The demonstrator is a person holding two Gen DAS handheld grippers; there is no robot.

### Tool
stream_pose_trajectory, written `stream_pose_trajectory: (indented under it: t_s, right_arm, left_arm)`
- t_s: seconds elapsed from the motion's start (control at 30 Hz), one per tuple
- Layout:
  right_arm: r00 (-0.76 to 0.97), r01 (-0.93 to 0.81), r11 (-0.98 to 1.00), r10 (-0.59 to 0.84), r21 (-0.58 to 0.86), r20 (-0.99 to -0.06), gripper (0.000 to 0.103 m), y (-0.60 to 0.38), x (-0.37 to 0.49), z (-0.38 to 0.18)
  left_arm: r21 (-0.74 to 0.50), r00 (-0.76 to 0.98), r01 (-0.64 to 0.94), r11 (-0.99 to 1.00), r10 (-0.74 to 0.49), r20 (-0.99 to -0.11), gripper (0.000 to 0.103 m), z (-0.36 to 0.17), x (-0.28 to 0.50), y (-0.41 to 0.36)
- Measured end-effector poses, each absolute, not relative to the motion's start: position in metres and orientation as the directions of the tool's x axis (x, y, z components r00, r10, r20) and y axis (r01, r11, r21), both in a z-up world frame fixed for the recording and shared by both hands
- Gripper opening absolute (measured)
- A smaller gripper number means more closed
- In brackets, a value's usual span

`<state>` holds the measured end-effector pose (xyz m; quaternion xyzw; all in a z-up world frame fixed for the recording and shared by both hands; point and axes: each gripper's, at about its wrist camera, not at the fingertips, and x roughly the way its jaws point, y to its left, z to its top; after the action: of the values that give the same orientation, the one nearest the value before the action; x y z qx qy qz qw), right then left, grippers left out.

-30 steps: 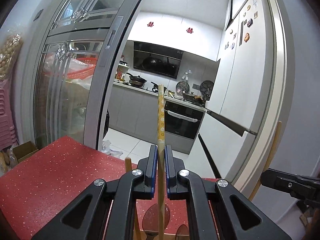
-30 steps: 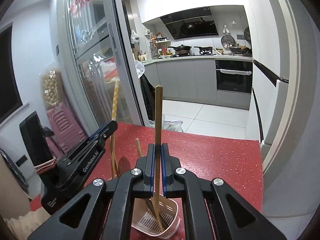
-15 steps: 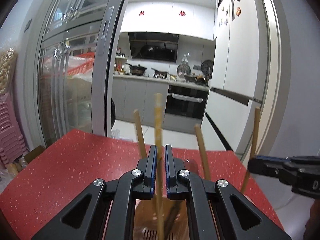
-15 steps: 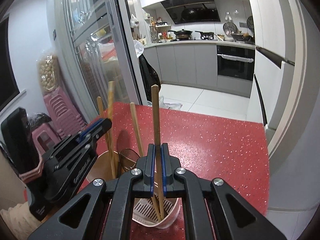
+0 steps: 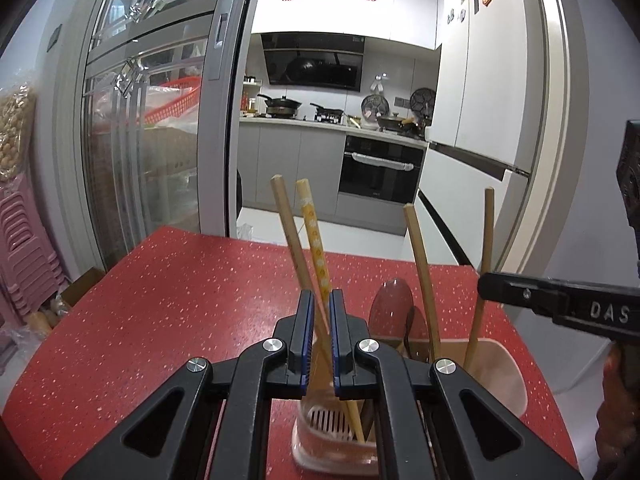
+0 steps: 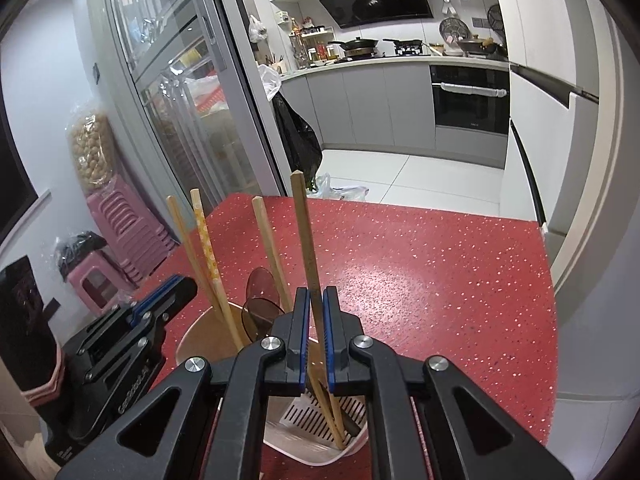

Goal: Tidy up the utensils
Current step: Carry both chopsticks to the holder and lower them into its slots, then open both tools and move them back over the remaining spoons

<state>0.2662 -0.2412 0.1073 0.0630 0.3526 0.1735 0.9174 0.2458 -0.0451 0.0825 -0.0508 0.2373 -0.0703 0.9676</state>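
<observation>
Each gripper (image 5: 320, 320) (image 6: 316, 316) clenched a chopstick (image 5: 316, 248) (image 6: 306, 240) whose tip, below the jaws, sat in the holder (image 6: 312, 440); releasing gently seemed wise.

Glossy speckled red table (image 6: 440, 280); matt wooden chopsticks (image 6: 306, 240).

Red speckled table (image 5: 168, 312) under pink utensil holder (image 5: 505, 380)

Both wrist views look forward and down, close over the utensil holder (image 5: 496, 376) (image 6: 288, 436). Shared: red table (image 5: 160, 300) (image 6: 440, 280), kitchen beyond.
</observation>
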Motion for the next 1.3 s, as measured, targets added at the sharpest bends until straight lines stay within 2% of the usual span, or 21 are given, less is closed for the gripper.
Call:
stream_pose_trajectory:
  t_s: [0.07,0.13,0.17,0.2,0.43,0.73,1.3]
  right_arm:
    - [0.68,-0.267,0.931,0.366,0.25,-0.635,0.01,-0.241,0.268,0.107]
    - [0.677,-0.259,0.93,0.367,0.26,-0.638,0.022,-0.242,0.268,0.107]
    - [0.678,-0.253,0.93,0.368,0.267,-0.637,0.034,-0.244,0.268,0.107]
    - [0.679,-0.248,0.929,0.369,0.274,-0.635,0.039,-0.245,0.267,0.108]
    - [0.685,-0.243,0.928,0.371,0.284,-0.627,0.039,-0.247,0.246,0.117]
    - [0.667,-0.244,0.919,0.392,0.311,-0.634,0.045,-0.244,0.204,0.116]
    - [0.548,-0.179,0.923,0.382,0.341,-0.744,0.049,-0.228,0.138,0.056]
  left_arm:
    - [-0.13,0.866,0.113,0.985,-0.162,-0.473,0.033,0.082,0.243,-0.044]
    - [-0.132,0.857,0.115,0.985,-0.165,-0.488,0.033,0.082,0.24,-0.043]
    - [-0.133,0.853,0.115,0.984,-0.166,-0.495,0.033,0.083,0.238,-0.043]
    - [-0.133,0.85,0.115,0.984,-0.167,-0.499,0.033,0.083,0.236,-0.042]
    - [-0.123,0.829,0.112,0.986,-0.161,-0.536,0.033,0.085,0.218,-0.037]
    - [-0.095,0.804,0.105,0.99,-0.141,-0.578,0.033,0.082,0.19,-0.032]
    - [-0.078,0.724,0.088,0.993,-0.118,-0.68,0.033,0.044,0.126,-0.005]
